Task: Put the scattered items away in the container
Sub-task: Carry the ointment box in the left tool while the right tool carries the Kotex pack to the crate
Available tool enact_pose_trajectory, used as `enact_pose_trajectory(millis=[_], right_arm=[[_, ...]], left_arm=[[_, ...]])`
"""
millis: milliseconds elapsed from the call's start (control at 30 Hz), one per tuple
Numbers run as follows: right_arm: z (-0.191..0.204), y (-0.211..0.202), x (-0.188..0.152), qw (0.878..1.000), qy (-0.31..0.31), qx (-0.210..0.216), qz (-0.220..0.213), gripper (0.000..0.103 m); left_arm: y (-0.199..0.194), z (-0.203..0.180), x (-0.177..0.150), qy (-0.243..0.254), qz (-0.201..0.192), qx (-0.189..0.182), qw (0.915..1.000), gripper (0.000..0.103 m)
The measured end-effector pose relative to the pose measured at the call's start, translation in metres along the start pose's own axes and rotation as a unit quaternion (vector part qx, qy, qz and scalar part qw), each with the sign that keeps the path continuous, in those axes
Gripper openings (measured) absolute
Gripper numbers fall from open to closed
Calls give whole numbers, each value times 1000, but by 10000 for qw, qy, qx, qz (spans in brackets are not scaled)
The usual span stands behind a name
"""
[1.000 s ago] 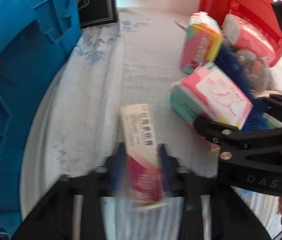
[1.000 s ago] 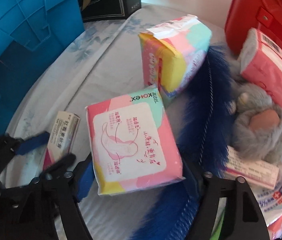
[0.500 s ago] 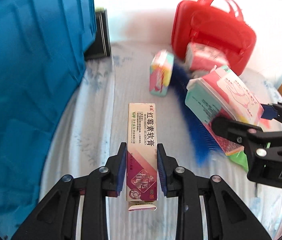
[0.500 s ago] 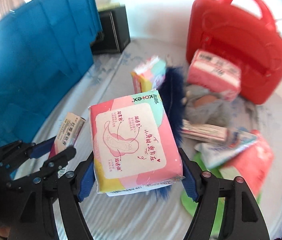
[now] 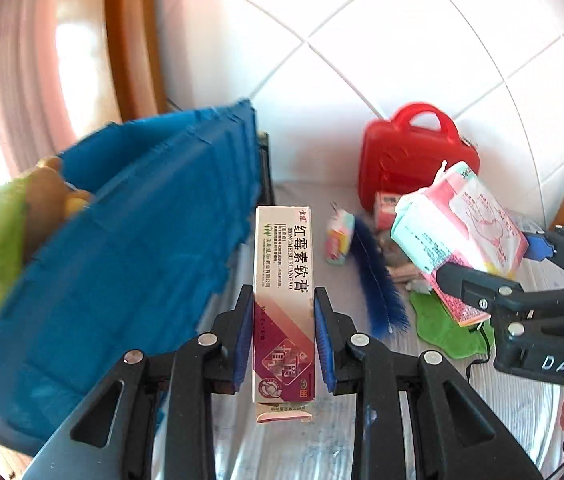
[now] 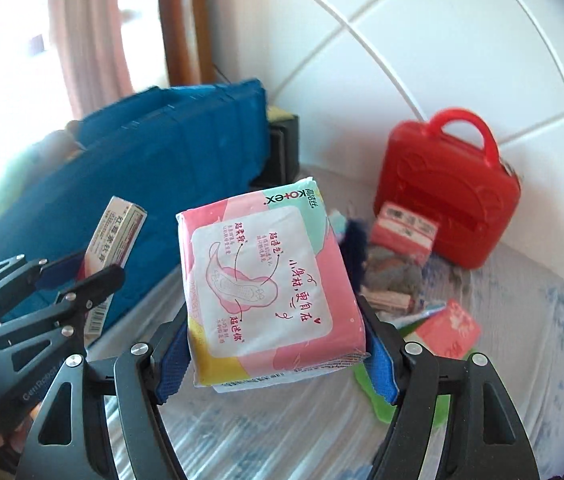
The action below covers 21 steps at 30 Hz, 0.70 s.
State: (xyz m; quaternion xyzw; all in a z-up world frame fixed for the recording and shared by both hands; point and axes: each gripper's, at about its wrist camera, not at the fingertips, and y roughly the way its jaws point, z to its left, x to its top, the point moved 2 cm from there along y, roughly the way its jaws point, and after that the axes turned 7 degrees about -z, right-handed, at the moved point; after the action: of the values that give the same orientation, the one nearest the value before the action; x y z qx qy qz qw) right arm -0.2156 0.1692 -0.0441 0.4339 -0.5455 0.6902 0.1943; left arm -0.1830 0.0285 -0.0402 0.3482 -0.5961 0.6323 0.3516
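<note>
At lower centre of the left wrist view, the left gripper point(image 5: 284, 344) is seen pinching a slim ointment box point(image 5: 284, 280) by its lower end, blue pads pressed against both long sides, the box held clear of the sheet-covered surface point(image 5: 514, 396).

At lower centre of the right wrist view, the right gripper point(image 6: 277, 348) is seen clamped wide across a pink pad packet point(image 6: 265, 292), likewise carried in the air.

Container: a blue crate point(image 5: 133, 248) is shown at left of both views, its ribbed wall facing the cameras. A yellow-green plush item point(image 5: 5, 232) is glimpsed over its rim at far left, so some stock is judged already stowed; the rest of the interior cannot be seen.

Items in transit: two, neither yet above the opening.

Items outstanding, at centre right of the left wrist view, on the surface:
- small pastel packet point(image 5: 338, 236)
- blue fluffy strip point(image 5: 378, 280)
- pink boxed pack point(image 5: 388, 210), just in front of a red case point(image 5: 414, 160)
- green flat piece point(image 5: 448, 330)
- grey plush lump, flat boxes and a pink pack, told better in the right wrist view.

Progress is judged as partway: more left than done.
</note>
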Motion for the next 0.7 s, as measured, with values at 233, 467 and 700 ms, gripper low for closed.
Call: enact_pose_trajectory(millis=[233, 467, 700], right_arm=[[74, -28, 36, 9975, -341, 407, -463, 73], [189, -27, 87, 9913, -592, 714, -935, 73], [299, 4, 128, 9884, -690, 968, -945, 73]], left_arm=[[-57, 85, 32, -150, -672, 615, 9957, 28], [-71, 219, 48, -210, -823, 1015, 9912, 28], [-21, 337, 42, -175, -211, 881, 9957, 28]])
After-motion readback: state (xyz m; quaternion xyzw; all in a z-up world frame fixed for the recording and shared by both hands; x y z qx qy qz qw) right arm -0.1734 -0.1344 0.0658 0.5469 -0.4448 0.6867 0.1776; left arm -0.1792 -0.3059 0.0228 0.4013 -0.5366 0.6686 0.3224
